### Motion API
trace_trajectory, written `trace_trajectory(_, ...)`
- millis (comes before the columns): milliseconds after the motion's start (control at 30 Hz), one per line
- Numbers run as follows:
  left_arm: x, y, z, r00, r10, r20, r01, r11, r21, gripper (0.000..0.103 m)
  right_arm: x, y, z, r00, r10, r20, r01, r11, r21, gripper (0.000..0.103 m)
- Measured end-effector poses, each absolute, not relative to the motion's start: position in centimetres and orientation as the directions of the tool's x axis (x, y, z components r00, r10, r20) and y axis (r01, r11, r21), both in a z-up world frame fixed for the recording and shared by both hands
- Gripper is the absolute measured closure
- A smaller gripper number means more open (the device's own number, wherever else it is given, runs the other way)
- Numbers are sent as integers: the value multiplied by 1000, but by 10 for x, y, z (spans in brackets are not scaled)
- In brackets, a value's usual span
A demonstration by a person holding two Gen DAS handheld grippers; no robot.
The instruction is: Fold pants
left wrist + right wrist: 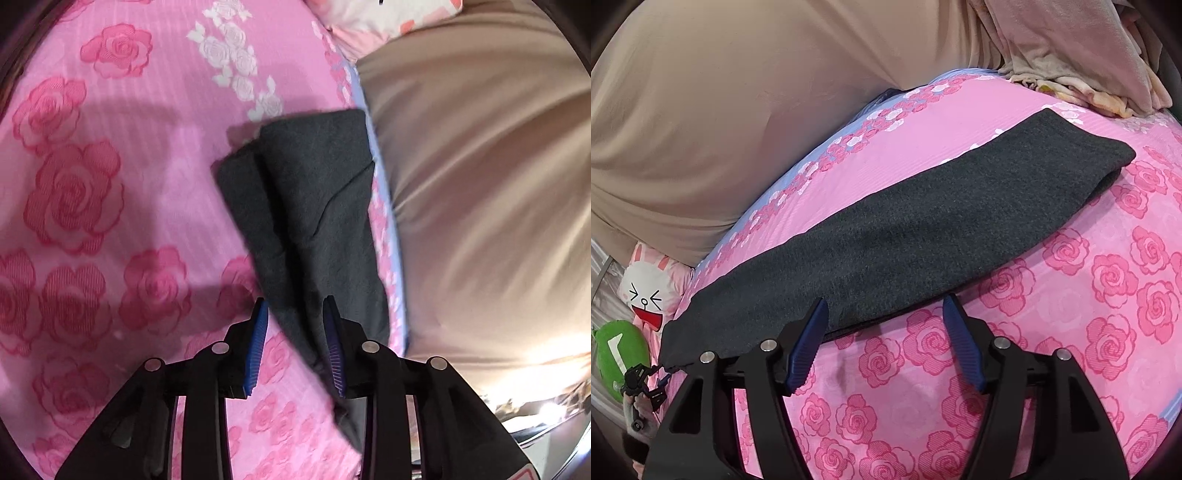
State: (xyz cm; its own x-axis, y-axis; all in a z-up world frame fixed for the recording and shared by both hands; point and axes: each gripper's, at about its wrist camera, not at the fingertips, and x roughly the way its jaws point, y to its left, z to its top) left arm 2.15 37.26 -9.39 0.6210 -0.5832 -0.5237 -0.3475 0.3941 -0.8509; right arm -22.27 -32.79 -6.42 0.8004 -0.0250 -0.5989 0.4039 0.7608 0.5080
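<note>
The dark grey pants (905, 240) lie folded lengthwise into a long strip on the pink rose bedsheet (1071, 314). In the left wrist view the pants (314, 206) stretch away from me, one end lying between my fingers. My left gripper (295, 325) is open, its blue pads either side of the near end of the cloth. My right gripper (886, 317) is open, wide, at the strip's long near edge, with the left fingertip over the cloth. The left gripper also shows small in the right wrist view (646, 384) at the strip's left end.
A beige duvet (720, 110) lies bunched along the far side of the bed. A pinkish blanket (1089, 55) is heaped at the far right. A rabbit pillow (650, 295) and a green plush toy (617, 350) lie at the left end.
</note>
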Motion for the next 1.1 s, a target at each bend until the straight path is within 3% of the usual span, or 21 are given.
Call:
trace_trajectory(167,38,367,-95,636,-597,-490,-290,403,-868,75,-219,-324,-63,792,-39,-610,406,780,477,39)
trace_trajectory(267,59,370,-96,660,-610,-439,-246,377,-893,99,-219,-324,-63,793,-40,-608,406,778,480,39)
trace_trajectory(367,52,371,-52,692,-615,-378,-150,390,-909,102,-222,-326,-64,797,-44,-602,413,767,491,39)
trace_trajectory(467,32,375,-6,681,-594,-428,-122,485,-866,102,-222,-327,-65,799,-48,-599,415,766,492,39)
trace_trajectory(600,41,383,-48,586,-554,-592,-277,549,-788,101,-221,-326,-64,797,-55,-602,417,770,482,39)
trace_trajectory(700,29,391,-84,610,-619,-495,-298,400,-867,95,-226,-331,-64,799,-51,-599,428,747,508,35)
trace_trajectory(800,20,390,-80,643,-596,-481,-280,402,-872,95,-237,-342,-63,798,-64,-599,456,714,531,30)
trace_trajectory(1000,2,384,-87,701,-580,-415,-258,337,-906,89,-265,-389,-63,773,-179,-609,567,625,536,30)
trace_trajectory(1100,4,379,-92,717,-580,-387,-241,315,-918,88,-270,-412,-66,786,-165,-596,561,594,576,30)
